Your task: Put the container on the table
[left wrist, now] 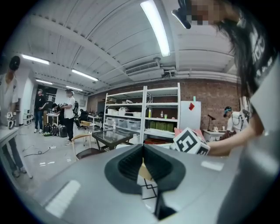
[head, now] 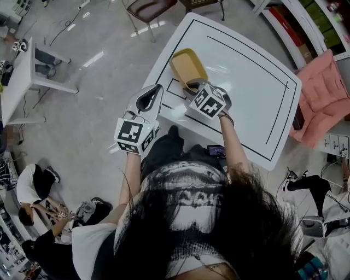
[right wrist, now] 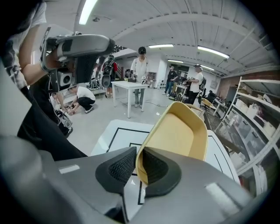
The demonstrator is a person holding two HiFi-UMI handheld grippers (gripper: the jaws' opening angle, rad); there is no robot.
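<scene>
A yellow oblong container (head: pixel 187 66) is over the near left part of the white table (head: pixel 257 87), gripped at its near rim. In the right gripper view the container (right wrist: pixel 179 131) tilts up and away from the jaws, with the table (right wrist: pixel 114 131) below it. My right gripper (head: pixel 192 86) is shut on that rim (right wrist: pixel 139 168). My left gripper (head: pixel 157 89) hangs just off the table's left edge, shut with nothing in it (left wrist: pixel 142 151). I cannot tell whether the container touches the table.
Black lines mark a frame and a small rectangle on the table. A pink cushioned seat (head: pixel 322 95) stands to the right, a small white table (head: pixel 22 76) to the left, and a chair (head: pixel 150 8) beyond. People crouch on the floor (head: pixel 33 188). Shelves (left wrist: pixel 144 113) stand behind.
</scene>
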